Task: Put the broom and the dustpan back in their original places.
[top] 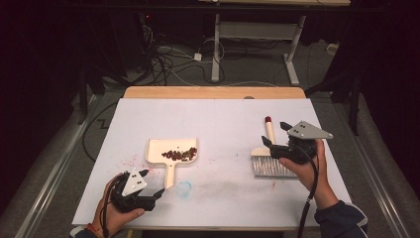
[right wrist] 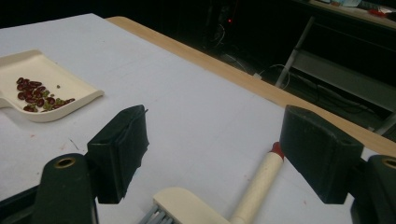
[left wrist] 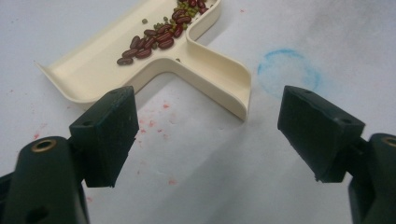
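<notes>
Hovering wide open, left gripper (top: 154, 183) sits lower left, dustpan (top: 172, 154) handle pointing at it; right gripper (top: 274, 134), also open, straddles brush (top: 268, 157) mid-right on desk (top: 223, 119).

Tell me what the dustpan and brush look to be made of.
Dustpan: likely moulded plastic, cream, smooth with a slight sheen and rounded thin walls. Brush: cream plastic-looking handle with a red tip, and grey bristles, probably synthetic.
</notes>
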`<act>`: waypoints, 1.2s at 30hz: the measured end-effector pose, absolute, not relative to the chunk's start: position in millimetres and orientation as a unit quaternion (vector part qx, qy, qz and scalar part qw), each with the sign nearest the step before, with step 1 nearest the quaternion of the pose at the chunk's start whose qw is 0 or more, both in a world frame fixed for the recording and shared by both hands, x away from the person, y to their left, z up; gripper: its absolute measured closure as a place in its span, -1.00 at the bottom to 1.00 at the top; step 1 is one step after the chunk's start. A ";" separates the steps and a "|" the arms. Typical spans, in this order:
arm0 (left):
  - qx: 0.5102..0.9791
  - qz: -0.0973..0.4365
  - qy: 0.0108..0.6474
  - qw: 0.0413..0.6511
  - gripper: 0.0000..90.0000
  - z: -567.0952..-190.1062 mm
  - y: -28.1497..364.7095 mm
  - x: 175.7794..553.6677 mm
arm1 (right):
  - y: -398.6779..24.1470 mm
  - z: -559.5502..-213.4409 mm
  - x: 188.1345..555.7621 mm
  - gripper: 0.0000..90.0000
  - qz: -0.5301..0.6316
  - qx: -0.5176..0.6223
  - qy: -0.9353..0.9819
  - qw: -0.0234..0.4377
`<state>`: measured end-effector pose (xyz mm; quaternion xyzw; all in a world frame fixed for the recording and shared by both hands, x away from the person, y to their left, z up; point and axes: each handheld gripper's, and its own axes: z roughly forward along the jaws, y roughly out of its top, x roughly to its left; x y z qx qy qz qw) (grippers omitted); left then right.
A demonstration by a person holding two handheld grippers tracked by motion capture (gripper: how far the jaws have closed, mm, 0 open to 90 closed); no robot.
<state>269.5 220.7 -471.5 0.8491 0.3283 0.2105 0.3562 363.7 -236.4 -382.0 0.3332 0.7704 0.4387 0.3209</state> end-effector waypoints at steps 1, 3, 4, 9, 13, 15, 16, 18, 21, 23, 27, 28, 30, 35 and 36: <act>0.849 0.210 0.328 0.356 -0.55 -471.5 220.6 269.6 | -236.6 -381.9 362.3 -0.47 0.441 0.332 0.770 0.320; 0.850 0.211 0.328 0.355 -0.55 -471.5 220.5 269.5 | -237.0 -381.7 359.3 -0.47 0.441 0.329 0.772 0.319; 0.850 0.210 0.328 0.355 -0.55 -471.5 220.4 269.4 | -237.1 -381.9 357.8 -0.47 0.440 0.327 0.772 0.321; 0.850 0.210 0.327 0.354 -0.55 -471.7 220.3 269.6 | -237.2 -384.0 348.8 -0.47 0.437 0.319 0.776 0.324; 0.850 0.212 0.327 0.354 -0.55 -471.5 220.1 269.3 | -238.4 -384.4 341.9 -0.47 0.437 0.310 0.778 0.329; 0.850 0.214 0.326 0.354 -0.54 -470.9 220.4 269.2 | -239.4 -384.9 338.8 -0.47 0.436 0.309 0.777 0.332; 0.849 0.216 0.326 0.354 -0.54 -470.6 220.7 269.2 | -240.7 -385.2 337.5 -0.47 0.440 0.305 0.777 0.330; 0.846 0.218 0.330 0.358 -0.54 -469.8 221.5 269.2 | -242.3 -386.7 334.9 -0.47 0.442 0.300 0.777 0.334; 0.847 0.223 0.327 0.355 -0.54 -469.2 221.2 268.7 | -245.0 -390.0 330.8 -0.47 0.442 0.287 0.779 0.341; 0.847 0.223 0.326 0.357 -0.54 -469.1 220.6 268.4 | -247.3 -392.3 328.1 -0.48 0.445 0.283 0.779 0.339; 0.849 0.222 0.324 0.353 -0.54 -469.9 219.3 268.6 | -252.1 -396.1 323.4 -0.47 0.443 0.283 0.777 0.345; 0.850 0.223 0.324 0.352 -0.54 -470.0 218.9 268.6 | -253.3 -397.0 322.6 -0.47 0.441 0.282 0.778 0.348; 0.850 0.224 0.322 0.351 -0.54 -469.9 218.8 268.6 | -255.7 -399.3 320.5 -0.47 0.443 0.282 0.777 0.346; 0.850 0.223 0.323 0.351 -0.54 -470.2 218.5 268.8 | -260.4 -405.9 316.1 -0.47 0.436 0.281 0.781 0.348; 0.850 0.223 0.322 0.351 -0.54 -470.4 218.3 268.8 | -261.1 -407.1 315.2 -0.47 0.434 0.281 0.782 0.347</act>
